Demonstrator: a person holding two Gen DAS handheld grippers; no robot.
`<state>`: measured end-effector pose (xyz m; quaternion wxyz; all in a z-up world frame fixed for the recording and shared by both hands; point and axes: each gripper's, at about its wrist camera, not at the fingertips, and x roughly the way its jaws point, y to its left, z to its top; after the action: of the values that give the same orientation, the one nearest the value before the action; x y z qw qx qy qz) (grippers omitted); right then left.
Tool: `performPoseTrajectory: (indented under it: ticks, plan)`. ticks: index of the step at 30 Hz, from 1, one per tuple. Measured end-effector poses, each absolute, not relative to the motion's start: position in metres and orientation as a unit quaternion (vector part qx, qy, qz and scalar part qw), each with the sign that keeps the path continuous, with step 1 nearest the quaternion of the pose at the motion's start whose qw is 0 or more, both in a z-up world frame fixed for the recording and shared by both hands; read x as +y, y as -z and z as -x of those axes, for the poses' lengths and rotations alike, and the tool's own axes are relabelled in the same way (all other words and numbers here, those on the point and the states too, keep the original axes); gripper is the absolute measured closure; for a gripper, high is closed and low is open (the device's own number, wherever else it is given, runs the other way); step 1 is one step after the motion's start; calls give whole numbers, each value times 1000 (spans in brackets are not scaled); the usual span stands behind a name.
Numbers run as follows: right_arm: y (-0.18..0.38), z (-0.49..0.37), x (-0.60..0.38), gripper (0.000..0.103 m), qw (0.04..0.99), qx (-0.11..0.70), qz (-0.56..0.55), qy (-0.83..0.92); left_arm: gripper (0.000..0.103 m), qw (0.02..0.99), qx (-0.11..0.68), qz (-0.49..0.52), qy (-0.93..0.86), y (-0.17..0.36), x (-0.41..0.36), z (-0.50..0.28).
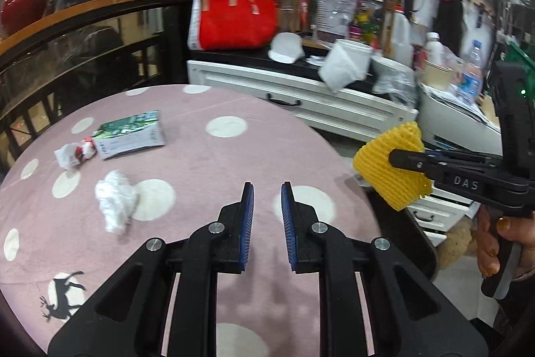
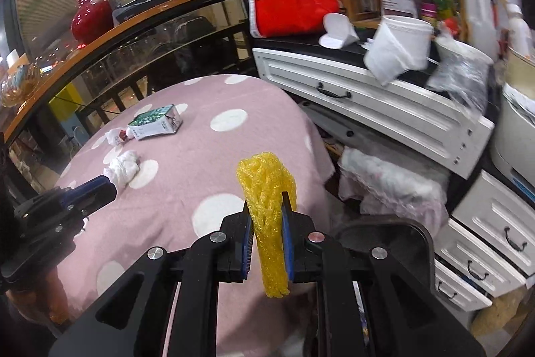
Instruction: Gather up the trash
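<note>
A round table under a pink dotted cloth (image 1: 207,163) (image 2: 197,153) carries a green-and-white carton (image 1: 130,136) (image 2: 155,122), a crumpled red-and-white wrapper (image 1: 75,154) (image 2: 117,136) and a wad of white tissue (image 1: 115,199) (image 2: 123,168). My left gripper (image 1: 266,189) (image 2: 100,186) hovers over the cloth to the right of the tissue, shut, with nothing between its blue pads. My right gripper (image 2: 266,203) (image 1: 398,158) is shut on a yellow foam net (image 2: 267,183) (image 1: 388,169), held past the table's right edge. A hand (image 1: 491,243) grips its handle.
A white drawer cabinet (image 1: 301,96) (image 2: 367,102) stands behind the table with a red bag (image 1: 237,15) (image 2: 294,2), white cups (image 2: 401,46) and bottles on top. A dark railing (image 1: 83,56) curves on the left. A dark chair back (image 2: 388,226) and a white plastic bag (image 2: 391,179) sit right of the table.
</note>
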<state>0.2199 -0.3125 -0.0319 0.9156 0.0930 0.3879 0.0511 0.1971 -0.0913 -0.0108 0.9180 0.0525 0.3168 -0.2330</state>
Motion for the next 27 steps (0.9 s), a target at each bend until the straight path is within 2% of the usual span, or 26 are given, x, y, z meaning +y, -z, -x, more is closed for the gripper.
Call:
performPoseTrajectory:
  ticks: [7, 15, 17, 19, 20, 21, 27]
  plan:
    - [49, -177, -350, 88, 909, 401, -115, -12, 85, 896, 333, -27, 292, 17, -129, -168]
    - [70, -146, -383, 88, 898, 414, -148, 20, 85, 891, 331, -55, 306, 19, -164, -142]
    - [72, -142, -386, 88, 897, 414, -152, 22, 76, 899, 325, -66, 286, 17, -159, -145]
    - [71, -141, -387, 88, 899, 409, -151, 25, 35, 909, 323, -64, 255, 16, -146, -155]
    - [71, -141, -387, 88, 900, 408, -150, 26, 28, 915, 320, -60, 238, 17, -137, -160]
    - [72, -141, -387, 88, 901, 407, -150, 25, 25, 922, 316, -58, 215, 16, -125, -169]
    - [77, -143, -382, 88, 898, 412, -149, 18, 25, 936, 338, -86, 44, 27, -55, -237]
